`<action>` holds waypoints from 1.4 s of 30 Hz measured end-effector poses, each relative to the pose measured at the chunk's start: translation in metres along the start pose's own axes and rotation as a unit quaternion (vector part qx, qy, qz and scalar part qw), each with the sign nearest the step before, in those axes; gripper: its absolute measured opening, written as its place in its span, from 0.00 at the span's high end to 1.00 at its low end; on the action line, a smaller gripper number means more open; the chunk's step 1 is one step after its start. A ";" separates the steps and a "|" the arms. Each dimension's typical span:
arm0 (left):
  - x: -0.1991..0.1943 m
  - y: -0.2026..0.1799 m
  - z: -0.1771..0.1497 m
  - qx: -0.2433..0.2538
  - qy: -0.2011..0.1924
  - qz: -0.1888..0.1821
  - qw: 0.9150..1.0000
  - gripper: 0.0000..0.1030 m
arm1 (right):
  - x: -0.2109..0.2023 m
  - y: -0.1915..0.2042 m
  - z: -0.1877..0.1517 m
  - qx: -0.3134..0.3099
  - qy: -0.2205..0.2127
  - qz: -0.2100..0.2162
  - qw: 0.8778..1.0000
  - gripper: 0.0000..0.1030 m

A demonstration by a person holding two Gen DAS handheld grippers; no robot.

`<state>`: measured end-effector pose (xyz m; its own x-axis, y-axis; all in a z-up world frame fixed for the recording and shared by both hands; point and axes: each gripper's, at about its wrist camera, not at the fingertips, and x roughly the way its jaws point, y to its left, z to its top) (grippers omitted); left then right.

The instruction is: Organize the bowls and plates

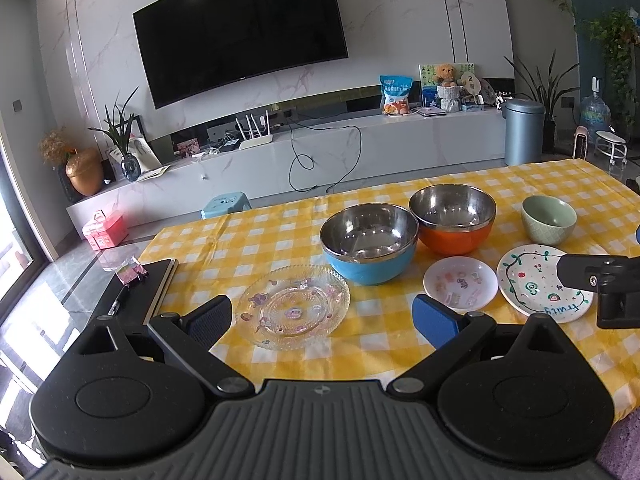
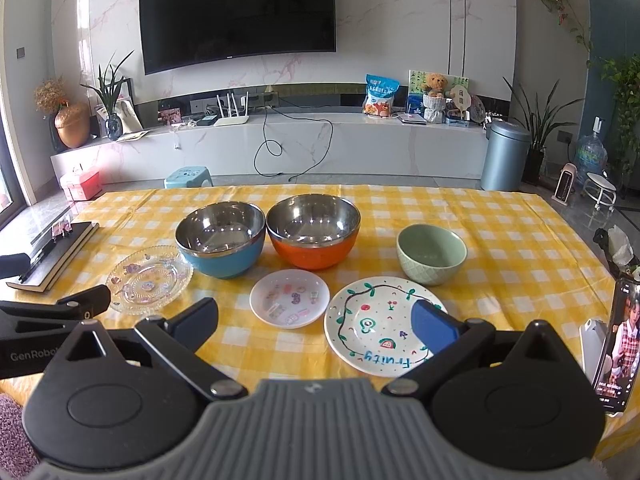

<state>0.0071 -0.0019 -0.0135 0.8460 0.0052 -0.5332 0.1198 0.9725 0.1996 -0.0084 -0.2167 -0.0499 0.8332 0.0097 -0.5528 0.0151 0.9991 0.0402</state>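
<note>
On the yellow checked tablecloth [image 2: 500, 240] stand a blue steel-lined bowl [image 2: 221, 240], an orange steel-lined bowl [image 2: 313, 232] touching it, and a green ceramic bowl [image 2: 431, 255] further right. In front lie a clear glass plate [image 2: 149, 279], a small white sticker plate [image 2: 289, 298] and a painted "Fruity" plate [image 2: 376, 324]. My left gripper [image 1: 322, 320] hangs open just above the near side of the glass plate [image 1: 292, 306]. My right gripper [image 2: 316, 322] is open above the near edges of the small plate and the "Fruity" plate. Neither holds anything.
A dark notebook [image 2: 56, 254] with a clip and pen lies at the table's left edge. A phone [image 2: 618, 350] stands propped at the right edge beside a black bag [image 2: 616, 246]. Beyond the table are a TV wall, a low cabinet and a blue stool [image 2: 188, 177].
</note>
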 end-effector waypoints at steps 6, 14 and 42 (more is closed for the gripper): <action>0.000 0.001 -0.001 -0.001 0.002 -0.001 1.000 0.00 | 0.000 0.000 0.000 0.001 0.001 0.000 1.000 0.02; 0.001 0.002 -0.003 -0.001 0.003 -0.001 1.000 0.00 | 0.001 0.000 -0.001 0.001 0.002 0.000 1.000 0.02; 0.001 0.002 -0.004 -0.002 0.005 -0.001 1.000 0.00 | 0.002 -0.001 -0.002 0.002 0.004 0.000 1.000 0.02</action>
<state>0.0057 0.0015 -0.0168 0.8401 0.0062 -0.5424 0.1191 0.9734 0.1956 -0.0074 -0.2173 -0.0524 0.8289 0.0091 -0.5594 0.0181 0.9989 0.0430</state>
